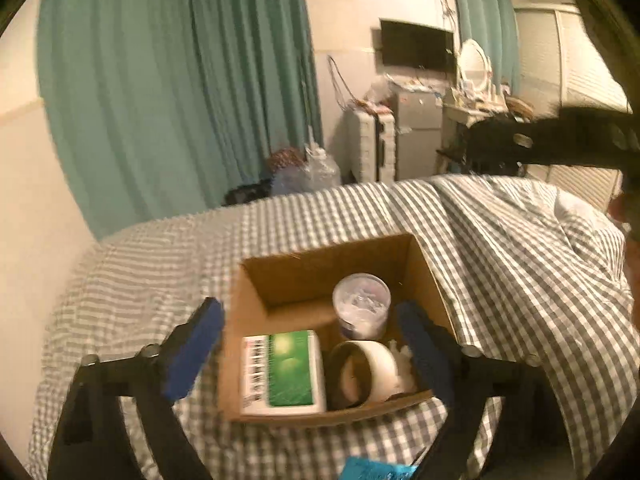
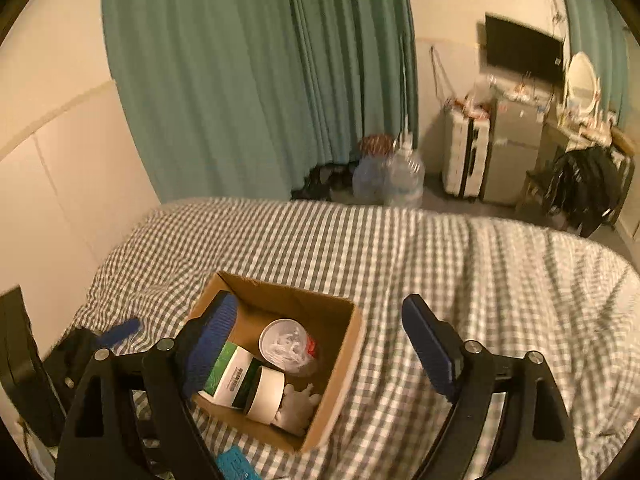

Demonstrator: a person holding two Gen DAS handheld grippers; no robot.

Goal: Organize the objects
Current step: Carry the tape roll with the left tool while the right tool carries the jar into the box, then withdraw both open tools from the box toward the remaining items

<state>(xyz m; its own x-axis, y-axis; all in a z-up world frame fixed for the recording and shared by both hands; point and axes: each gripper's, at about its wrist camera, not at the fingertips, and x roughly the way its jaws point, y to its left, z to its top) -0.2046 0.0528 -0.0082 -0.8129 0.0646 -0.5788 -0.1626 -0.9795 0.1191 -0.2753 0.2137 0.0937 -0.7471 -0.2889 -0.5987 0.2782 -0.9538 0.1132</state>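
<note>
Box [image 1: 280,276] sits on the bed [image 1: 500,248], right under your left tongs [image 1: 312,348]. From the left camera it lies straight ahead and a little down, between the two blue pads. Its long side runs away from you, toward the curtain [image 1: 172,80].

From the right camera the box [image 2: 344,344] lies to the left of your right tongs [image 2: 320,356]. The left pad hangs over the box's near left corner. The right pad is over bare bed [image 2: 440,248]. So I think your left hand is the nearer one to the box.

Both tongs are spread wide. Neither one is pinching anything.

Look inside the box. A green and white pack [image 1: 284,372] lies flat at the near left. A roll of tape [image 1: 368,372] stands on its edge just beside it, on the right. A small white lumpy thing [image 1: 402,364] is tucked next to the roll, by the right wall. I cannot tell what it is. A round tub [image 1: 362,306] with a see-through lid stands behind them, near the middle. The far left part of the box floor is bare.

A small bright blue thing [image 1: 372,470] lies on the bed just in front of the box, close to you. It is cut off at the edge of the picture. It may be the next thing to put in, but that is only a guess. Your right tongs show as a dark shape at the far right of the left camera.
</note>
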